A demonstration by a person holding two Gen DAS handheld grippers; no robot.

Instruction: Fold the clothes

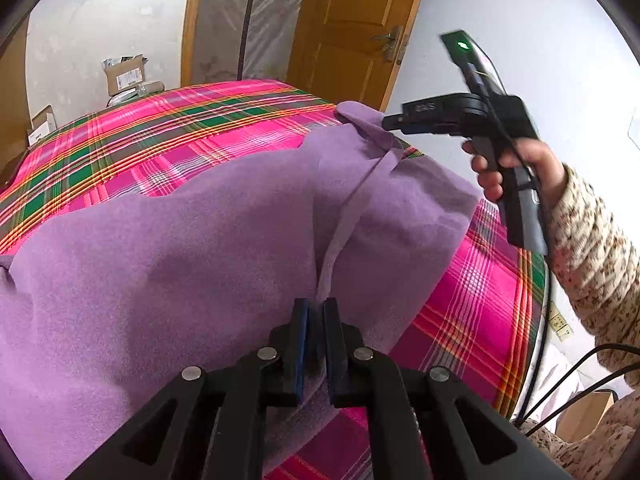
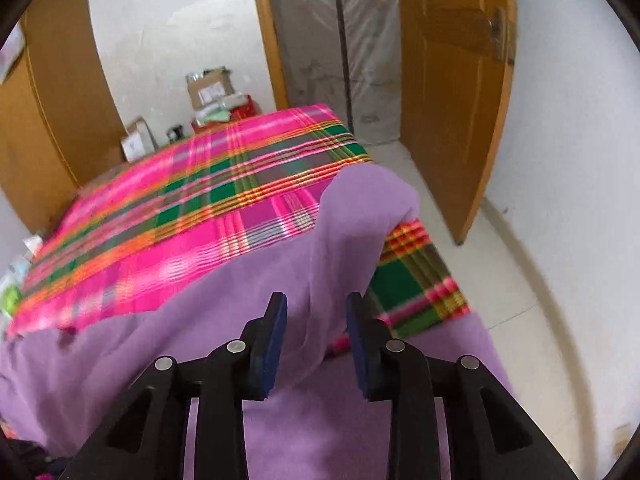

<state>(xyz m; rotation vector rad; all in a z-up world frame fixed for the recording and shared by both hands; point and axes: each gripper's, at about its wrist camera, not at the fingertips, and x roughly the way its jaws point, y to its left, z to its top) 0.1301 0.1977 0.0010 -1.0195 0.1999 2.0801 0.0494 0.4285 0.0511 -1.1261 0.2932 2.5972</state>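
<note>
Black claw (image 1: pixel 316 312) with blue pads, silver screws; speckled cream sleeve (image 1: pixel 592 248)

the garment (image 1: pixel 192 248) is plain lilac purple, lying on a bedcover (image 1: pixel 168 136) checked in hot pink with green squares and orange-yellow stripes. beyond the bedcover stands an amber-brown door (image 1: pixel 352 28) against white walls (image 1: pixel 520 40). the grippers' fingers (image 2: pixel 276 340) are black with blue pads, and the sleeve (image 1: pixel 596 256) is cream with brown speckles.

The right gripper (image 2: pixel 317 312) hangs with its jaws apart over a purple garment (image 2: pixel 280 280), which is spread across a pink and green plaid sheet (image 2: pixel 180 208); nothing is pinched.
</note>
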